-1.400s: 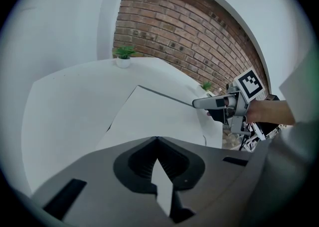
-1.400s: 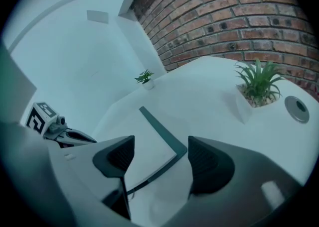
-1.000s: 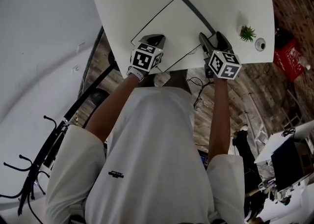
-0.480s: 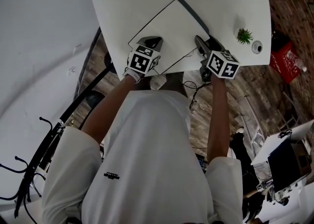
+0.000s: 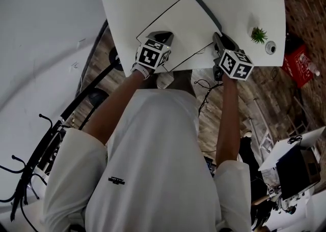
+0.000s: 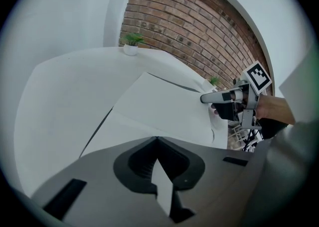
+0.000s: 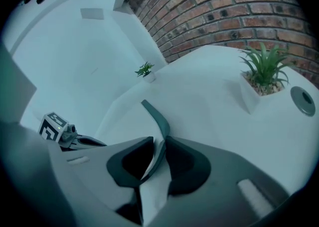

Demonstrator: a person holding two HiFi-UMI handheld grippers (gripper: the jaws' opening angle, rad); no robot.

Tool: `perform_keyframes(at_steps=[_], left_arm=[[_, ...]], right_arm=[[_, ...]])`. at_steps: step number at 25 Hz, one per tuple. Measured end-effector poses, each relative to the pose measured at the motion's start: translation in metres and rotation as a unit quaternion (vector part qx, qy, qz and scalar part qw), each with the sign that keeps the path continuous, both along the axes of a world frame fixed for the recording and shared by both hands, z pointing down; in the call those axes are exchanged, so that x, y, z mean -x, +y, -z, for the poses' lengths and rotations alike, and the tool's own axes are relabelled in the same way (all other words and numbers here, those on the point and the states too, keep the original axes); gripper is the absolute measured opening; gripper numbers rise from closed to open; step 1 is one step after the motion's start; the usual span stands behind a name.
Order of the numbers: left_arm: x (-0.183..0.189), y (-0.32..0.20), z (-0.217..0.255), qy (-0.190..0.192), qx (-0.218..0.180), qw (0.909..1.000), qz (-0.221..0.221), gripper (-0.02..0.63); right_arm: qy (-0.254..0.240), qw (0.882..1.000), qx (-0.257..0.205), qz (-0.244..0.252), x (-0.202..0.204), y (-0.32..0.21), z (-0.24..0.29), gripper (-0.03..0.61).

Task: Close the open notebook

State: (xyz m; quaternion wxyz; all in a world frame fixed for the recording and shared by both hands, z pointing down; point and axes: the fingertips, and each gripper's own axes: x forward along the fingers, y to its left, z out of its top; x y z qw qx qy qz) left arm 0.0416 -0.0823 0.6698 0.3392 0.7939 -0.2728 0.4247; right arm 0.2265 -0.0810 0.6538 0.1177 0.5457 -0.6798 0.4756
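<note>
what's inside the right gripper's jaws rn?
The notebook: its dark cover edge and white pages, pinched by the right gripper, whose jaws have just been closing. What lies deeper in, the jaws hide.

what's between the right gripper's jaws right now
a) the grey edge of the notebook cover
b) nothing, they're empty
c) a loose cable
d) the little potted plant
a: in the right gripper view the right gripper pinches the notebook cover at its grey edge; its jaws have just been closing, with the cover and a white page between them.
</note>
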Motion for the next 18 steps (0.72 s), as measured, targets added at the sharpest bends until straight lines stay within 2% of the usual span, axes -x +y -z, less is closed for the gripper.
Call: perform_keyframes(at_steps=[4,12,18], left_arm=[[0.002,0.001,0.002,0.006,0.002,1.0000,0.001,0.009],[0.014,0.006,0.013,0.010,0.006,0.9995,0.029,0.009],[0.029,0.004,0.031,0.025,-0.012,0.9988,0.040,0.009]], right_arm=[[0.019,1.000,-0.011,0.005,0.006,0.001,0.011,0.066],[0.038,0.999,-0.030,0.010,0.011,0.004,0.032,0.058],[0.059,0.997,-0.047,0.016,0.021,0.009,0.050,0.055]])
